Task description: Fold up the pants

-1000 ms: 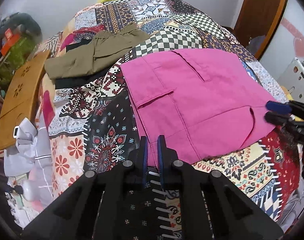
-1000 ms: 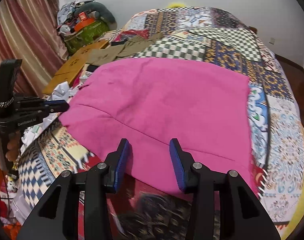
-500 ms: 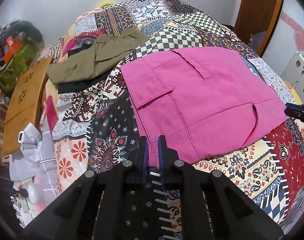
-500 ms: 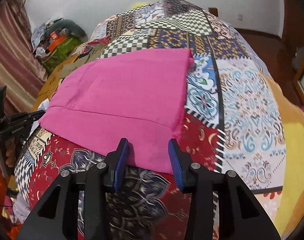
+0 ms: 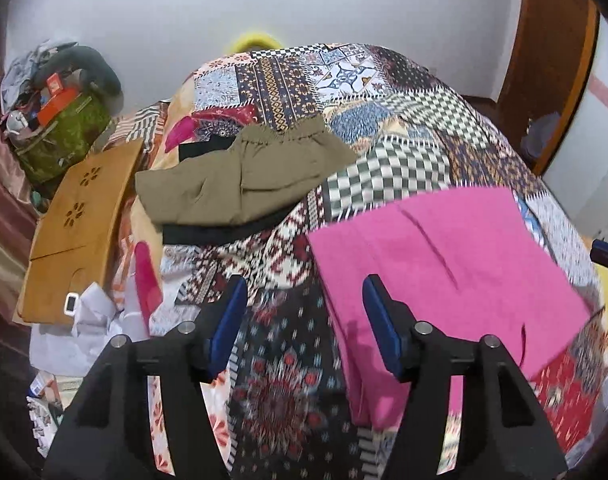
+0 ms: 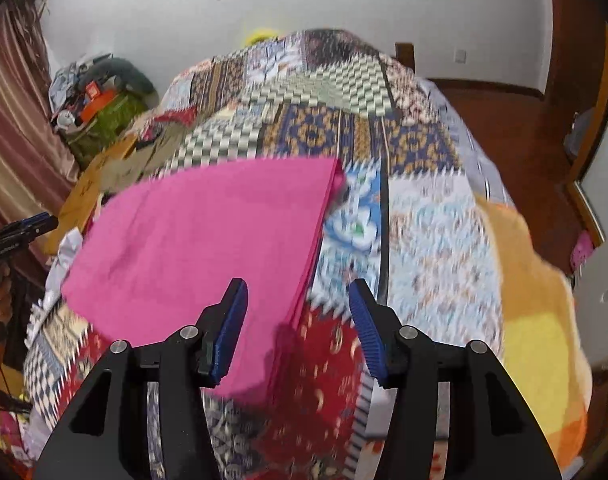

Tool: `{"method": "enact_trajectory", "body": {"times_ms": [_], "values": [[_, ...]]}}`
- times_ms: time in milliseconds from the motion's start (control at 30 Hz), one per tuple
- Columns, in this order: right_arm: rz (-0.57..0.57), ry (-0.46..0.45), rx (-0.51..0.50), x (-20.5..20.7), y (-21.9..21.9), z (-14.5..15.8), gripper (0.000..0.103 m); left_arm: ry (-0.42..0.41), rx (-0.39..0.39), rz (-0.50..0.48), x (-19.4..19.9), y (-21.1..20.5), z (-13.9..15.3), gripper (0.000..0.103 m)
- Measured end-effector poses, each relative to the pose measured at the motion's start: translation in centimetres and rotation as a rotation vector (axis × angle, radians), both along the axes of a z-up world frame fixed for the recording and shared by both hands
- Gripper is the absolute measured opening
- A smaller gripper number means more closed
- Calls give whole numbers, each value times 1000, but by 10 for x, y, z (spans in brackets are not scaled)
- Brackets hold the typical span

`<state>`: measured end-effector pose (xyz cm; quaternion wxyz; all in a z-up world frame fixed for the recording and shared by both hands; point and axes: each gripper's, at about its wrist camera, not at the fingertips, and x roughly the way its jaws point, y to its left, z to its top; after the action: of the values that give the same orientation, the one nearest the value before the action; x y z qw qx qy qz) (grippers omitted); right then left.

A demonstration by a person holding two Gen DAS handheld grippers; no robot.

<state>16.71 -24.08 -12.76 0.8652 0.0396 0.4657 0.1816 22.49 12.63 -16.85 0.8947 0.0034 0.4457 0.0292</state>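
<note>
The folded pink pants (image 5: 444, 264) lie flat on the patchwork bed (image 5: 404, 152), long axis running near-to-far. Both the left tongs (image 5: 304, 320) and right tongs (image 6: 297, 324) gape wide, holding nothing. Olive pants (image 5: 243, 176) lie far left.

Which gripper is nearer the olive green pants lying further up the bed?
Left. The open left gripper hovers at the pink pants' left edge, facing the olive green pants. The open right gripper is over the pink pants' opposite edge, farther away.
</note>
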Motion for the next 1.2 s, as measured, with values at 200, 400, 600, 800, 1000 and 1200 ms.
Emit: {"method": "enact_trajectory", "body": {"times_ms": [200, 400, 600, 800, 1000, 1200], "values": [[-18, -10, 12, 41, 4, -2, 51, 35, -34, 12, 43, 3, -11, 69], [-8, 29, 8, 84, 13, -23, 51, 108, -56, 19, 76, 5, -40, 69], [2, 60, -2, 126, 22, -50, 51, 180, -161, 6, 95, 10, -71, 69], [49, 73, -51, 157, 37, -73, 51, 207, -236, -8, 99, 9, -89, 68], [69, 123, -43, 172, 44, -91, 45, 195, -289, -37, 97, 3, -87, 23], [120, 118, -96, 170, 59, -103, 16, 167, -131, -40, 94, -13, -85, 19]]}}
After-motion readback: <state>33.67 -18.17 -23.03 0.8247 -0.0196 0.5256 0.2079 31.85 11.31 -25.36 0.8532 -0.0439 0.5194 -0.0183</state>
